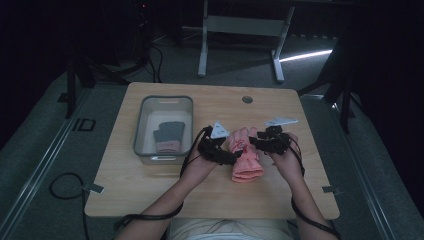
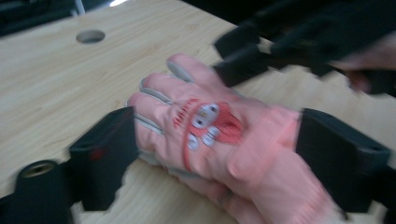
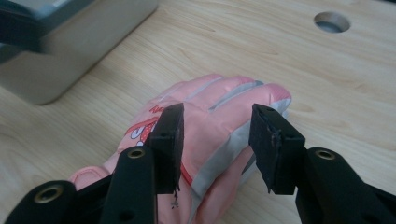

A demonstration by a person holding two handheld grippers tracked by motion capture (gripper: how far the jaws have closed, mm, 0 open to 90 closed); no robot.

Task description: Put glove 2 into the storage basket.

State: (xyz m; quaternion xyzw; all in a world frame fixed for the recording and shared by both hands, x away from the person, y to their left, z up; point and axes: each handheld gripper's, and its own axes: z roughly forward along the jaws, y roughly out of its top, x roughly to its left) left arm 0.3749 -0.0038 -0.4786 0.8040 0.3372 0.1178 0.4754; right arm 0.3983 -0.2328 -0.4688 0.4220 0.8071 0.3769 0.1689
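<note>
A pink glove (image 1: 245,156) with a red cartoon patch lies flat on the wooden table (image 1: 150,185), between both hands. My left gripper (image 1: 221,152) is at its left side. In the left gripper view the jaws stand wide apart astride the glove (image 2: 210,135), one at the fingertips and one at the cuff, so the left gripper (image 2: 222,156) is open. My right gripper (image 1: 261,142) comes from the right. Its jaws straddle the pink glove (image 3: 215,116) at the finger end, with a gap to spare, so the right gripper (image 3: 219,135) is open. The right gripper (image 2: 280,42) shows blurred beyond the glove.
A grey bin (image 1: 139,131) stands left of the glove and holds a dark grey glove (image 1: 167,136) with a pink cuff. The bin's wall (image 3: 70,51) is near the pink glove's fingers. A round cable hole (image 1: 247,99) sits at the table's far side.
</note>
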